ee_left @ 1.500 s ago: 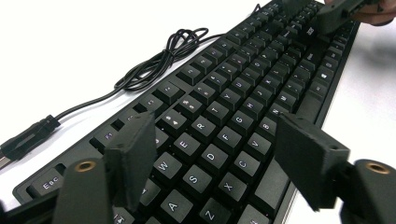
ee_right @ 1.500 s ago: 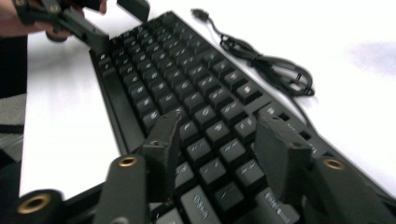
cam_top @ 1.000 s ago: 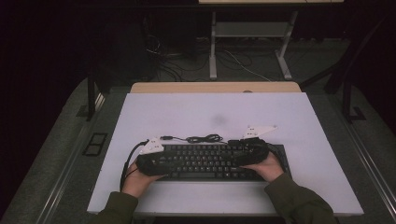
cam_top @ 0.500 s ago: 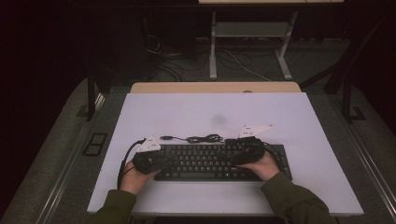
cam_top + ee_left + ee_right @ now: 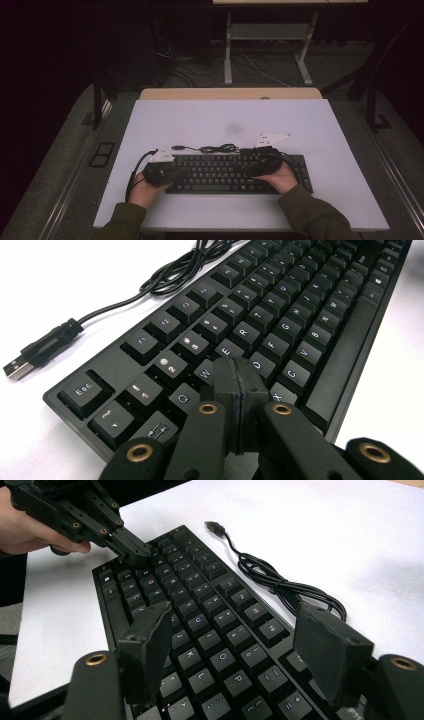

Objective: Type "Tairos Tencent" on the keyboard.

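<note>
Pressing keys appears underway: left gripper (image 5: 235, 390), fingers closed together, tip down among the left-end letter keys of keyboard (image 5: 235, 172) on desk (image 5: 200, 120); right gripper (image 5: 235, 645), fingers wide, hovers above the right-hand keys, touching nothing.

Left gripper (image 5: 235, 385): jaws pressed flat together, nothing between them, tips angled down; they have just closed. In the high view it (image 5: 165, 172) sits low at the left, held from behind by the left hand (image 5: 142, 192).

Right gripper (image 5: 240, 655): jaws standing apart, empty. In the high view it (image 5: 262, 161) lies level, pointing left, with the right hand (image 5: 280, 177) beneath it. Both forearms enter from the bottom edge, sleeved.
</note>
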`<move>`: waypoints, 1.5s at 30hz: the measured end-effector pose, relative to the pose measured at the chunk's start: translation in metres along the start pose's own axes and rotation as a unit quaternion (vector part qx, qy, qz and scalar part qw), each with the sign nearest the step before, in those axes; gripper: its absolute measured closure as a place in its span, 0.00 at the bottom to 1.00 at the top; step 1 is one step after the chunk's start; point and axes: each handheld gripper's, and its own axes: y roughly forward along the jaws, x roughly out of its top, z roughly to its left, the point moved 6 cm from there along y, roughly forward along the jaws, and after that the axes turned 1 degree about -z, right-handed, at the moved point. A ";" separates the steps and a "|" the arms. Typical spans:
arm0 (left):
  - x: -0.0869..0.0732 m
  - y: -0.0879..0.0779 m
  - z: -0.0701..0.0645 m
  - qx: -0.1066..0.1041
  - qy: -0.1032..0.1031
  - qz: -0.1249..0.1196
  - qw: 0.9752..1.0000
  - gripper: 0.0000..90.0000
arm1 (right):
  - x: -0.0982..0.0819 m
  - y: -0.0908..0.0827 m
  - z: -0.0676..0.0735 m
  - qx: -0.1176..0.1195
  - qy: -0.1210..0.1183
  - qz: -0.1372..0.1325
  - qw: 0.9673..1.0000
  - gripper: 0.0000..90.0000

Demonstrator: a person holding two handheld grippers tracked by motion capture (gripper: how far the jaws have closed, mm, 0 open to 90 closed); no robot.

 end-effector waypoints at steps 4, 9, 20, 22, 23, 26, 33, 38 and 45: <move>-0.001 -0.003 0.000 0.003 0.000 0.001 1.000 0.99 | 0.002 -0.002 0.000 0.001 0.000 -0.002 1.000 0.35; -0.001 -0.004 0.004 0.007 -0.004 0.003 1.000 0.99 | 0.001 -0.005 -0.001 0.000 0.001 -0.004 1.000 0.35; -0.003 -0.002 0.004 0.004 -0.005 0.008 1.000 0.99 | 0.000 -0.011 -0.006 -0.010 0.003 -0.007 1.000 0.35; -0.004 -0.001 0.004 0.006 -0.002 0.013 1.000 0.99 | 0.000 -0.012 -0.007 -0.012 0.002 -0.008 1.000 0.35; -0.004 -0.001 0.004 0.007 -0.001 0.013 1.000 0.99 | 0.000 -0.012 -0.007 -0.012 0.002 -0.008 1.000 0.35; -0.004 -0.002 0.004 0.009 -0.003 0.013 1.000 0.99 | 0.000 -0.012 -0.006 -0.011 0.003 -0.008 1.000 0.35; -0.001 -0.005 0.003 -0.002 -0.011 -0.007 1.000 0.98 | 0.002 -0.011 -0.004 -0.007 0.001 -0.009 1.000 0.35; 0.001 -0.005 0.001 -0.001 -0.012 -0.015 1.000 0.92 | 0.002 -0.010 -0.004 -0.007 0.000 -0.009 1.000 0.35; 0.005 -0.006 0.000 0.000 -0.016 -0.025 1.000 0.74 | 0.003 -0.005 0.000 -0.006 -0.005 -0.006 1.000 0.36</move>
